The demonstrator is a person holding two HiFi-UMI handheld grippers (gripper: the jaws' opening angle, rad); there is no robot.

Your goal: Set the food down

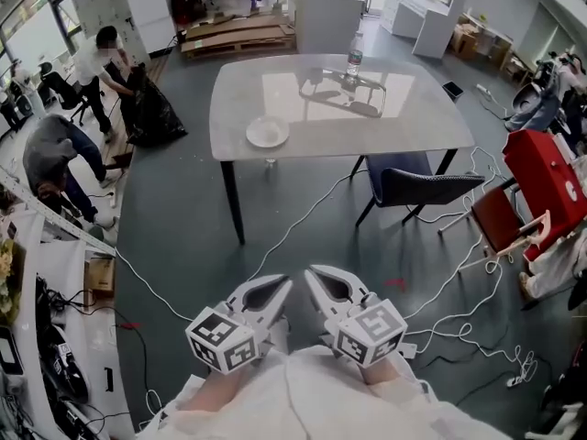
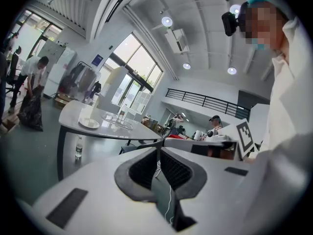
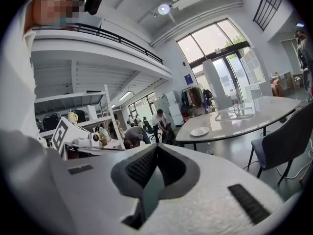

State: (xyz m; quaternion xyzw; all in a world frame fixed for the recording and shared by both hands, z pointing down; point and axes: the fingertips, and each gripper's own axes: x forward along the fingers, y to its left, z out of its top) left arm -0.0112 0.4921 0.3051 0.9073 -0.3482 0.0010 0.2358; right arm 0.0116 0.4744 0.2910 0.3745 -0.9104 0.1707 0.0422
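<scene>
Both grippers are held close to my body, well short of the grey table. My left gripper is shut, its jaw tips meeting with nothing between them. My right gripper is likewise shut and holds nothing. A white plate lies near the table's near left edge. I see no food in any view.
On the table's far side stand a water bottle and a clear tray. A dark chair sits at the table's right. White cables run over the floor. Another bottle stands under the table. People bend at the left.
</scene>
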